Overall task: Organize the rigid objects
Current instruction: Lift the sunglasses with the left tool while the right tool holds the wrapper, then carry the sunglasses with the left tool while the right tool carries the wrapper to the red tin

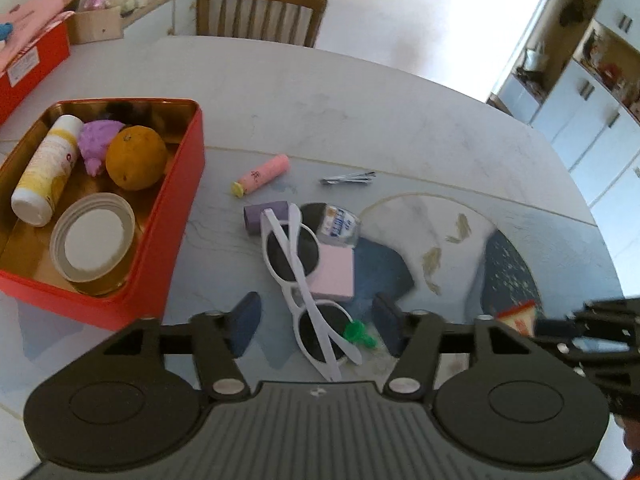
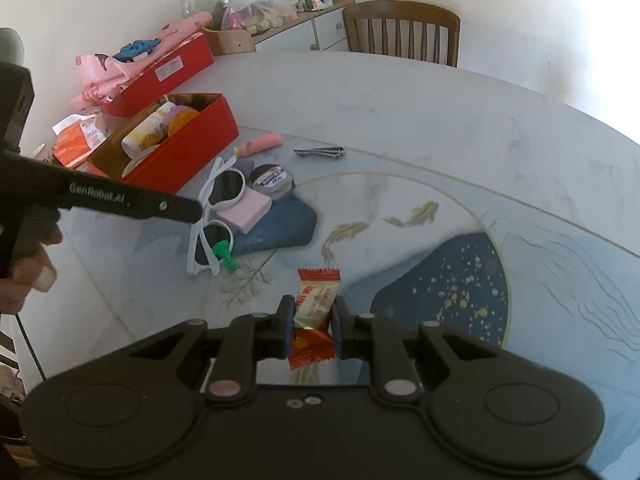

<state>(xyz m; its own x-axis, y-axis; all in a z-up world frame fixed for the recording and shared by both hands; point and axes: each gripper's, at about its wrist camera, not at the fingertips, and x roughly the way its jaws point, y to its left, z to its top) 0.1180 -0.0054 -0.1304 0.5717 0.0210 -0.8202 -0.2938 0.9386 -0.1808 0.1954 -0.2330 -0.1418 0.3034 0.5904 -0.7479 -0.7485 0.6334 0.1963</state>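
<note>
The left gripper [image 1: 316, 320] has its jaws apart, and nothing is pressed between them. The white sunglasses [image 1: 304, 280] lie on the table [image 1: 400, 128] straight ahead of it, lower centre of the left wrist view, with the near lens sitting in the gap between the two pads. Their long axis runs from the upper left to the lower right of that gap, nearly along the line the gripper points, so the jaws would close across the frame's narrow width rather than its length. One folded temple crosses the near lens diagonally, and a small green piece [image 1: 356, 330] lies just beside that lens, close to the right-hand pad.

The red tin [image 1: 176, 216], already holding a bottle [image 1: 44, 168], an orange [image 1: 138, 158] and a lid [image 1: 94, 238], sits at the left of the same view, beside the gripper and a little beyond it.

The right gripper [image 2: 312, 324] is clamped on a candy [image 2: 314, 304] at lower centre of its own view, well apart from the sunglasses [image 2: 218, 208], which lie up and to its left. The left gripper is clearly the nearer one; I judge the sunglasses are its next pick, bound for the tin.
</note>
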